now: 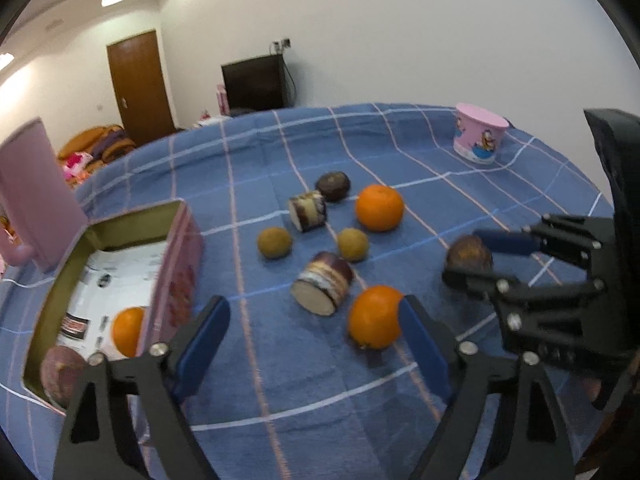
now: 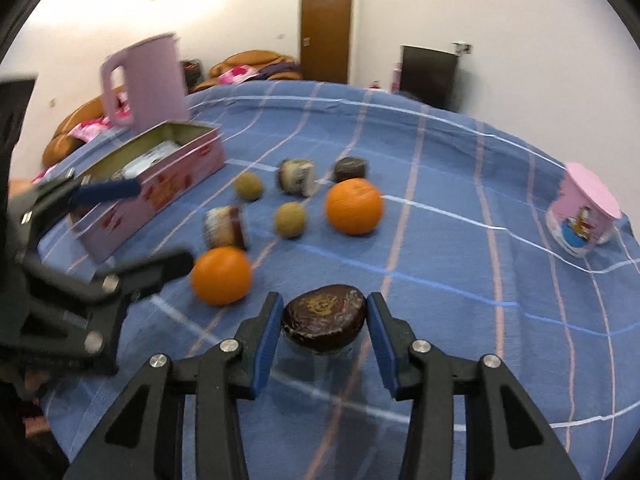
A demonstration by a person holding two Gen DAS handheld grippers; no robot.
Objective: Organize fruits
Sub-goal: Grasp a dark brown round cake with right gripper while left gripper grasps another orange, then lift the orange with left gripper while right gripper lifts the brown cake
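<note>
My right gripper (image 2: 324, 312) is shut on a dark brown fruit (image 2: 324, 318); both blue pads touch its sides just above the blue checked cloth (image 2: 440, 240). In the left wrist view the same fruit (image 1: 468, 258) sits between the right gripper's fingers. My left gripper (image 1: 314, 320) is open and holds nothing. An orange (image 1: 374, 316) lies against the inside of its right finger. The pink tin box (image 1: 176, 264) stands open at the left, with an orange (image 1: 128, 330) and a purplish fruit (image 1: 60, 372) inside.
On the cloth lie another orange (image 1: 379, 207), two small yellow-green fruits (image 1: 274, 243) (image 1: 353, 244), a dark fruit (image 1: 333, 186) and two brown-and-cream rolls (image 1: 308, 211) (image 1: 322, 288). A pink cup (image 1: 478, 134) stands far right, a pink jug (image 1: 36, 196) behind the box.
</note>
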